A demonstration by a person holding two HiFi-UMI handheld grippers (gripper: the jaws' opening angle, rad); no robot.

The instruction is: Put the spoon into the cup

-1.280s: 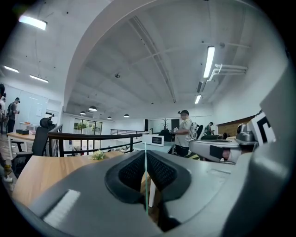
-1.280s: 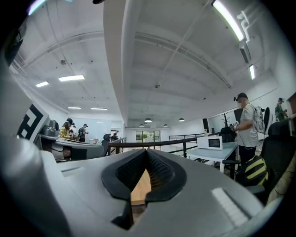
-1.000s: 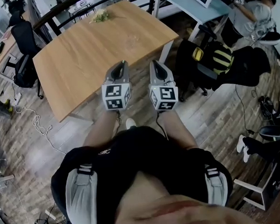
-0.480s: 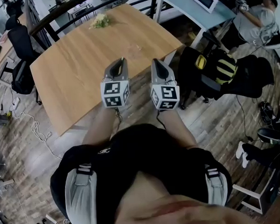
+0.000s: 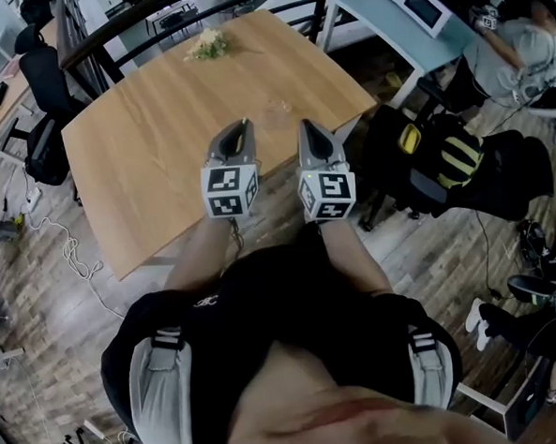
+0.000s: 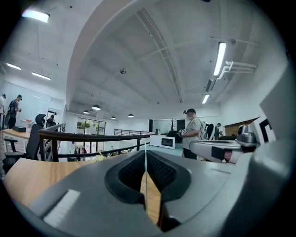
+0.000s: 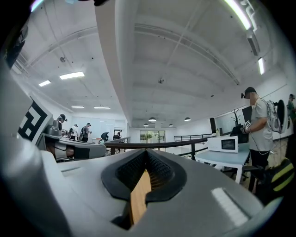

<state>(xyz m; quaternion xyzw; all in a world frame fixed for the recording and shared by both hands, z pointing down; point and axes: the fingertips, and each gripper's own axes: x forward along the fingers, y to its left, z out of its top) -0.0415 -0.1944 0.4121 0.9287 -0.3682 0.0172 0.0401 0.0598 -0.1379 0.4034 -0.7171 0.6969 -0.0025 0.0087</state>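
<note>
**Task not started: both claws are empty and short of the table**

The wooden table (image 5: 161,148) fills the upper middle of the head view. The person stands at its near edge, on the plank floor (image 5: 37,278), with both arms stretched forward. To the right there is a black bag with yellow stripes (image 5: 443,150) and a light desk with a microwave (image 5: 426,5).

The left gripper (image 5: 243,126) and the right gripper (image 5: 308,126) are held side by side, near each other, with their tips over the near edge of the table. In the left gripper view the two jaws meet along a thin line, and nothing is between them. In the right gripper view the jaws also meet at the tip, and only the wood of the table shows through the small gap lower down. So both claws are fully closed and hold nothing.

On the table, just ahead of the claws, I see a faint clear thing (image 5: 273,114). It could be the cup, but it is too small to be sure. I cannot make out the spoon in any view. A small yellow-green bundle (image 5: 208,44) lies at the far edge.

In my judgement nothing of the task is done: the spoon must be found, gripped, carried and put into the cup.
</note>
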